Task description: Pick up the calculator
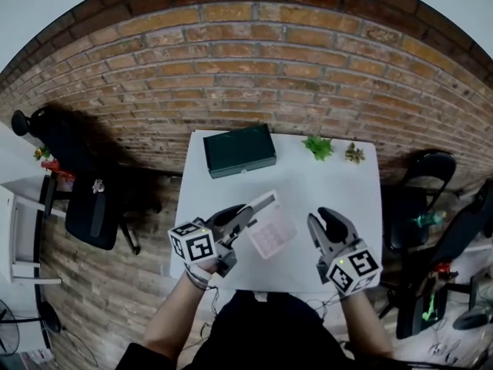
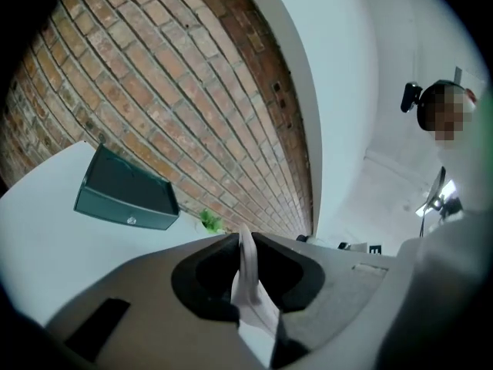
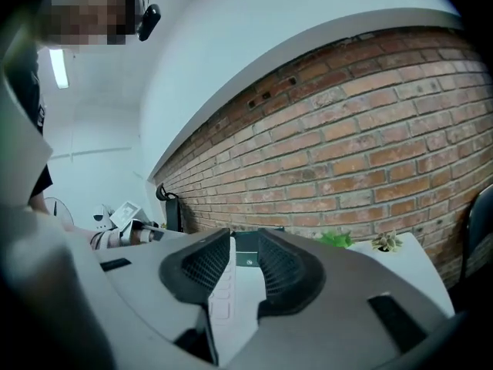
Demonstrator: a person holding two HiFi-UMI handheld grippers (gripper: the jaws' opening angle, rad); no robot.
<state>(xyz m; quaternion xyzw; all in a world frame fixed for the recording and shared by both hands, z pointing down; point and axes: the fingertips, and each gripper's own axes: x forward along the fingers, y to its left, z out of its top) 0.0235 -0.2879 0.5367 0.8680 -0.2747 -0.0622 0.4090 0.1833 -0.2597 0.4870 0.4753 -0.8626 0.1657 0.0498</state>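
The calculator (image 1: 271, 233), a flat white slab with pale keys, hangs tilted above the white table (image 1: 339, 183). My left gripper (image 1: 250, 210) is shut on its left edge. In the left gripper view the calculator (image 2: 246, 272) shows edge-on, pinched between the dark pads of the left gripper (image 2: 243, 241). My right gripper (image 1: 327, 220) stands just to the right of it, jaws apart. In the right gripper view the calculator (image 3: 223, 299) lies along the left jaw of the right gripper (image 3: 245, 245), with a gap to the other jaw.
A dark green box (image 1: 239, 150) lies at the table's back left, against the brick wall. Two small potted plants (image 1: 319, 146) (image 1: 354, 154) stand at the back right. A black office chair (image 1: 85, 199) is left of the table, and more chairs (image 1: 431, 176) are to its right.
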